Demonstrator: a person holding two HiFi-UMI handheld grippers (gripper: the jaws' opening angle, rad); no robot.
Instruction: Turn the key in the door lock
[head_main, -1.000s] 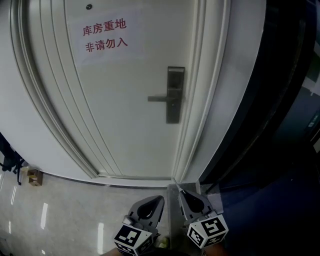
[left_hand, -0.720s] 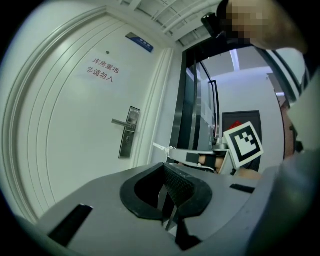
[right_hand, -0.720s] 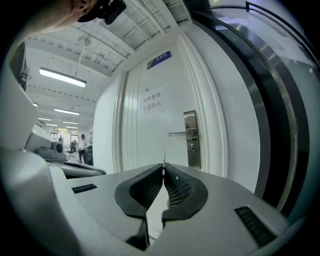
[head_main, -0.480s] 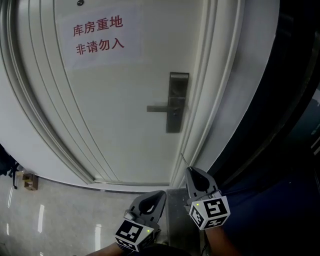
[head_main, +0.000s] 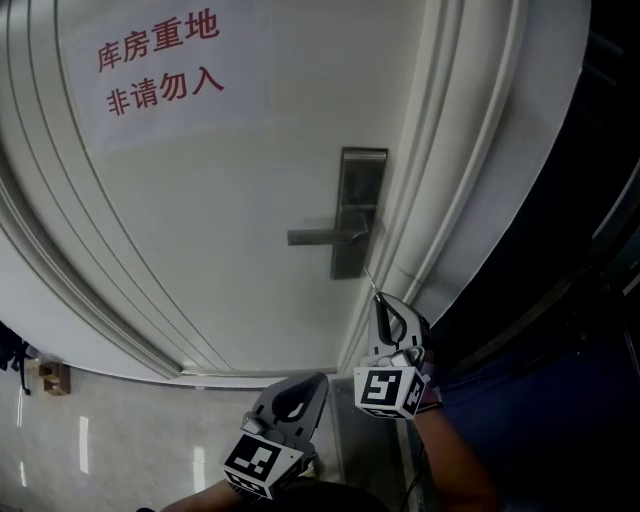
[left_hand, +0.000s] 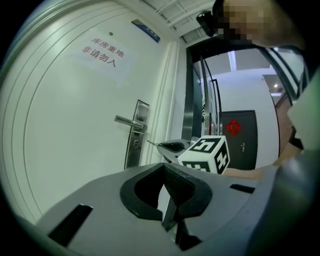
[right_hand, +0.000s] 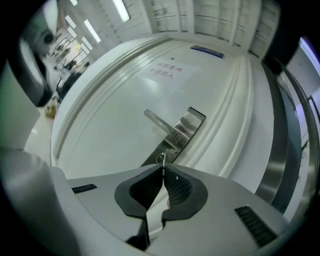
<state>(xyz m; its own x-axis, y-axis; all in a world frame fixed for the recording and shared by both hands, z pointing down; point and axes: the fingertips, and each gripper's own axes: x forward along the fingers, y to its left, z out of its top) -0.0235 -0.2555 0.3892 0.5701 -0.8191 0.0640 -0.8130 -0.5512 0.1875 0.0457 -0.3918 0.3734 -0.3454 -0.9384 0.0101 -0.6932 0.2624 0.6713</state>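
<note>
A white door (head_main: 230, 200) carries a metal lock plate (head_main: 357, 210) with a lever handle (head_main: 318, 237) pointing left. My right gripper (head_main: 379, 300) is shut on a thin metal key (head_main: 370, 278). The key's tip points up at the plate's lower right corner, a short way off it. In the right gripper view the key (right_hand: 162, 160) sticks out between the shut jaws, aimed at the lock plate (right_hand: 186, 126) below the handle (right_hand: 158, 121). My left gripper (head_main: 303, 392) hangs lower, shut with nothing in it. The left gripper view shows the right gripper (left_hand: 172, 146) near the plate (left_hand: 134, 137).
A paper sign with red characters (head_main: 160, 65) is stuck on the door's upper left. The white door frame (head_main: 470, 150) runs along the right, with a dark glass panel (head_main: 590, 250) beyond it. Glossy floor tiles (head_main: 90, 440) lie at the lower left.
My right gripper has risen with the key from low near the floor to just under the lock plate. The door now fills more of the head view. The left gripper stays low.
</note>
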